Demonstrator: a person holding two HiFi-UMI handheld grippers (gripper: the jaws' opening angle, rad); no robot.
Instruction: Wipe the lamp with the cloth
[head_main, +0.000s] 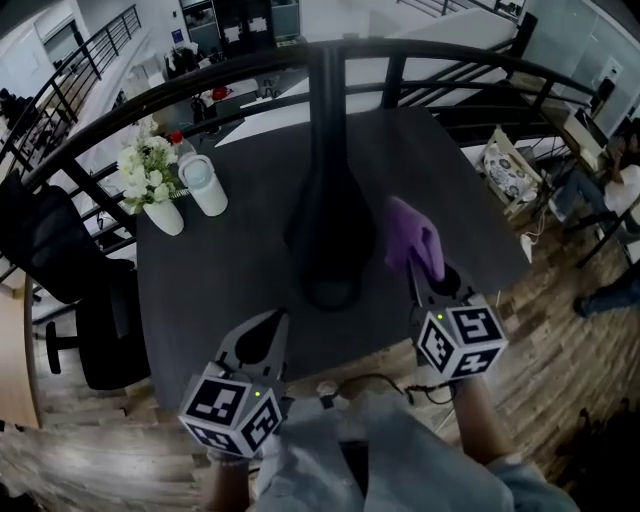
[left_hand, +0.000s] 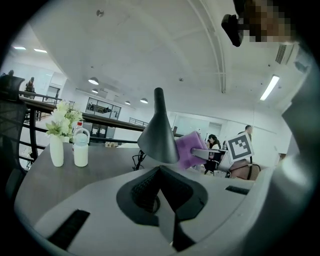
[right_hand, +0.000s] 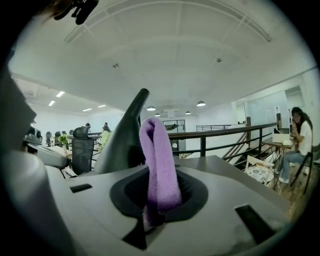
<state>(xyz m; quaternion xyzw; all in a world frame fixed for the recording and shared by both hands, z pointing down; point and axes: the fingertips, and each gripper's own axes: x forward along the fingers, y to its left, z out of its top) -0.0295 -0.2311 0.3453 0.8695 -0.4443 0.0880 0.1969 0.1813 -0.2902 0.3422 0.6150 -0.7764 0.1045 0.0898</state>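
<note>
1. lamp (head_main: 327, 200): in the head view its top end is dark and can't be told from the railing (head_main: 120, 115). In the right gripper view its lower part is behind the gripper body.
2. cloth (right_hand: 159, 160): its lower end is sunk out of sight between the jaws of the right gripper (right_hand: 155, 200). In the left gripper view one side is behind the lamp.
3. bottle (head_main: 177, 140): only the red cap and shoulder show, the rest behind the flowers (head_main: 148, 170) and the white cup (head_main: 205, 185).
4. chair (head_main: 70, 270): partly screened by the railing and the table (head_main: 230, 290) edge.
5. seated person (head_main: 620, 185): cut by the right edge, blurred.
6. cable (head_main: 385, 383): ends not traceable.
7. sleeve (head_main: 380, 460): cut by the bottom edge.
</note>
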